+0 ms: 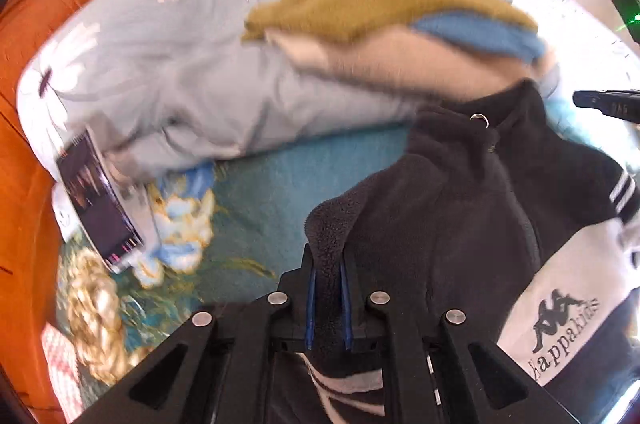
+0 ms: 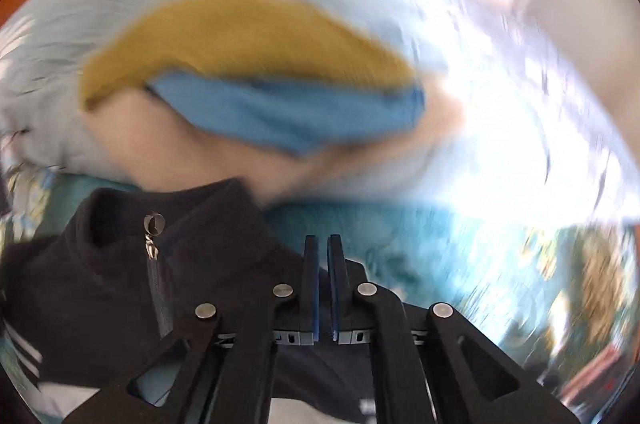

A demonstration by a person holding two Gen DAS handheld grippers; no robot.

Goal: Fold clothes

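Note:
A black fleece zip jacket [image 1: 472, 200] with white panels and a Kappa logo lies on a teal floral bedspread [image 1: 280, 184]. My left gripper [image 1: 328, 264] is shut on a fold of its black fleece. The right wrist view shows the jacket's collar and zipper [image 2: 152, 236] at lower left. My right gripper [image 2: 323, 244] has its jaws nearly together with nothing visible between them, beside the jacket's edge. The other gripper's tip [image 1: 604, 104] shows at the right edge of the left wrist view.
A stack of folded mustard [image 1: 384, 4], blue [image 1: 480, 32] and beige [image 1: 400, 64] clothes lies behind the jacket on a pale blue daisy-print duvet [image 1: 160, 72]. A phone [image 1: 100, 204] lies at left. An orange headboard [image 1: 28, 24] borders the bed.

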